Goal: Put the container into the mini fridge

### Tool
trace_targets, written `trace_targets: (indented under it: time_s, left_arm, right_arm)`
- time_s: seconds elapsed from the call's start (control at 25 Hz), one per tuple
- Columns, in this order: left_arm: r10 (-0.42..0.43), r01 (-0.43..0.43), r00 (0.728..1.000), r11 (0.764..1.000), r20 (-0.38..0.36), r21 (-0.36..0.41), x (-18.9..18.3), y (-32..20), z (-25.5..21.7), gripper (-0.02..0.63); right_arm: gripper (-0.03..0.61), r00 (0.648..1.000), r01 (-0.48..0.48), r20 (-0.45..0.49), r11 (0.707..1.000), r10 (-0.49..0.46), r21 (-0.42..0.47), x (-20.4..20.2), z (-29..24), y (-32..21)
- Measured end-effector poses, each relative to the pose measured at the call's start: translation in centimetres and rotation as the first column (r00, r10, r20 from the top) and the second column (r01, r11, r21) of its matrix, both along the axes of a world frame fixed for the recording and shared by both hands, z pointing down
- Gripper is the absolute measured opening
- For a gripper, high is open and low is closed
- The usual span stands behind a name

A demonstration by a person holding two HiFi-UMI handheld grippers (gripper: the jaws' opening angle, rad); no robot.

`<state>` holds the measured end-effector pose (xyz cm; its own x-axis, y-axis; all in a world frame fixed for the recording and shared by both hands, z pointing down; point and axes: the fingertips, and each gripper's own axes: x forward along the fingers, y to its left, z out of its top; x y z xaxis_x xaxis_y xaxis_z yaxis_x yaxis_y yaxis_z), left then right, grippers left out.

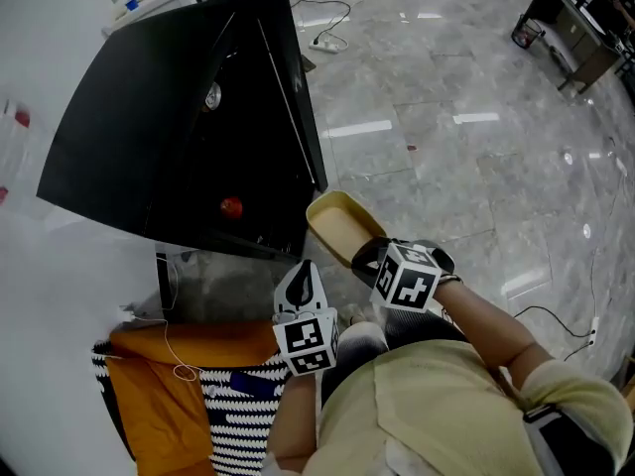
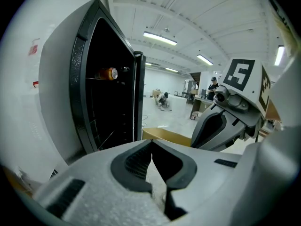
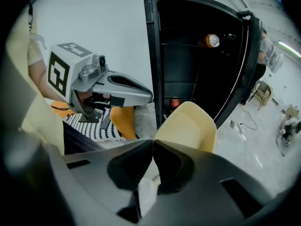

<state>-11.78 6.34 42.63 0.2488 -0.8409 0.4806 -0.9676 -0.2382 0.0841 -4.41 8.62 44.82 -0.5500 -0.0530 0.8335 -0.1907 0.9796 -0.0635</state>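
The yellow container [image 1: 335, 224] hangs tilted just in front of the open black mini fridge [image 1: 149, 127]. My right gripper [image 1: 365, 258] is shut on its near rim. In the right gripper view the container [image 3: 188, 125] fills the space past the closed jaws of the right gripper [image 3: 153, 147]. The fridge door [image 1: 301, 107] stands swung out to the right. My left gripper [image 1: 301, 278] is shut with nothing in it, just left of the container. A can [image 3: 211, 41] lies on the upper shelf and a red item [image 3: 175, 102] sits low inside.
A black-and-white striped bag [image 1: 233, 419] with an orange cloth [image 1: 169, 375] lies left of my knees, below the fridge. A white wall [image 1: 40, 28] runs along the left. A power strip [image 1: 324, 41] with cables lies on the marble floor beyond the door. Dark furniture [image 1: 571, 23] stands far right.
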Motion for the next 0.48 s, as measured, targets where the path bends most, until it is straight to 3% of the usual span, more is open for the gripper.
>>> trace_targets:
  time_s: [0.48]
  left_arm:
    - [-0.100,0.101,0.995,0.995,0.021,-0.010,0.1,-5.9,1.7,0.025]
  right_arm:
    - [0.034,0.996,0.085,0.011,0.996,-0.085,-0.016,-0.4,2.4,-6.4]
